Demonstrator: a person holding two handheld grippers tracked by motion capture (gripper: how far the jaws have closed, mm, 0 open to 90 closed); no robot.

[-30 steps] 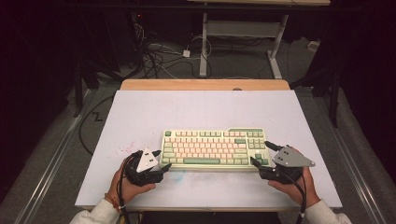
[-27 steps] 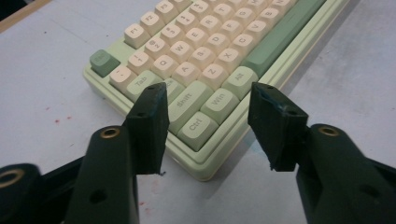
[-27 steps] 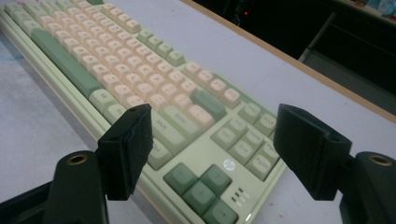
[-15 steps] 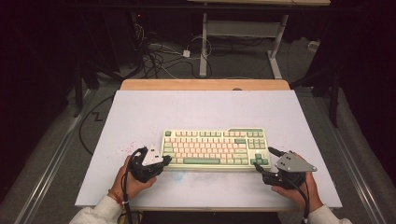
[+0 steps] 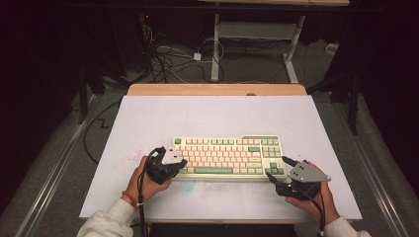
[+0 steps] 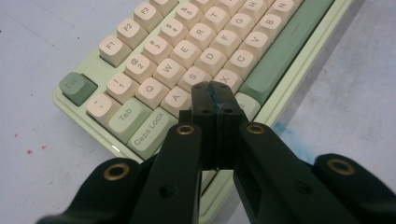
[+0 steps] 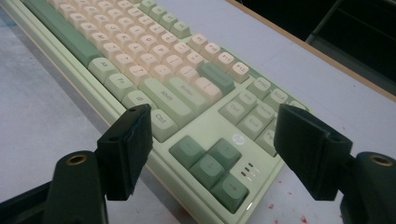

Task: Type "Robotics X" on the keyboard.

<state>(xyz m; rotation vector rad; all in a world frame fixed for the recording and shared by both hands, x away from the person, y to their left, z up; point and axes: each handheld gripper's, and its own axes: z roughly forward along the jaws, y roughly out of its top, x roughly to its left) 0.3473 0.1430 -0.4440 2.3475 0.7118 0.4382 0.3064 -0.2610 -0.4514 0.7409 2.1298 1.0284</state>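
Note:
A pale green keyboard (image 5: 227, 158) with cream and green keys lies on the white table top, nearer the front edge. My left gripper (image 5: 183, 163) is at the keyboard's front left corner. In the left gripper view its jaws are pressed together, empty, and its tips (image 6: 212, 91) hang over the keys (image 6: 187, 46) near Z and X. I cannot tell whether they touch a key. My right gripper (image 5: 276, 168) is at the front right corner. Its jaws (image 7: 215, 116) stand wide apart on either side of the arrow keys (image 7: 210, 163), gripping nothing.
The white table top (image 5: 212, 118) has a wooden strip (image 5: 217, 89) along its far edge. Red specks (image 5: 129, 159) mark the surface left of the keyboard and a blue smudge (image 5: 188, 186) lies in front of it. Cables and table legs show on the floor beyond.
My left gripper has moved right, onto the keyboard's left end, and its jaws have gone from apart to closed. The right gripper has stayed at the right corner.

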